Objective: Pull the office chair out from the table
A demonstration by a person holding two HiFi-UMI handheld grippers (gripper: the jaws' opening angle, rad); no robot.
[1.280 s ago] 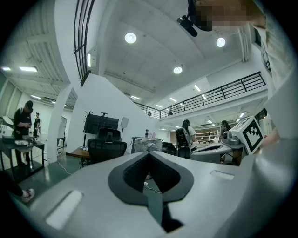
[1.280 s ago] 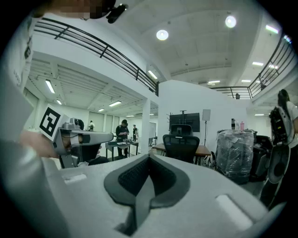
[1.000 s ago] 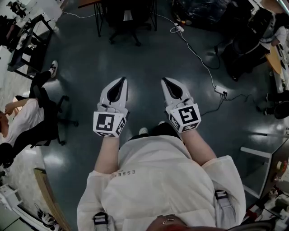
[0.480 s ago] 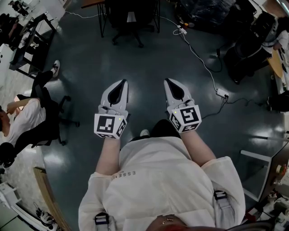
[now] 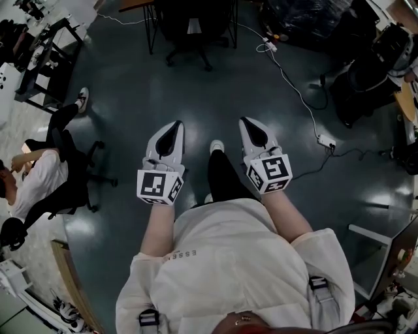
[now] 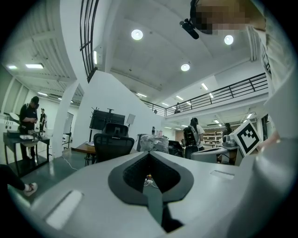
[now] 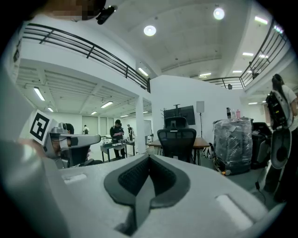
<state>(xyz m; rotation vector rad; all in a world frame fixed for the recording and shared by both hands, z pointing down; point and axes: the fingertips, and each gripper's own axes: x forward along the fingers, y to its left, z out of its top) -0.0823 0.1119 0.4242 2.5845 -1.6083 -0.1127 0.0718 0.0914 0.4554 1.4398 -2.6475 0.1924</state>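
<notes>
Seen from above, the office chair (image 5: 189,29) meets the top edge and the table (image 5: 134,5) is mostly cut off, so how far the chair is tucked under cannot be told. The left gripper (image 6: 149,155) hides the chair's seat and base in its own view, and the right gripper (image 7: 149,158) does likewise. A seated person (image 5: 36,186) is clipped by the left edge. The plastic-wrapped bundle (image 7: 234,144) hides its contents. A standing person (image 7: 116,132) is too small to make out.

The black office chair (image 7: 178,138) stands upright, pushed in at the wooden table (image 7: 202,142).
</notes>
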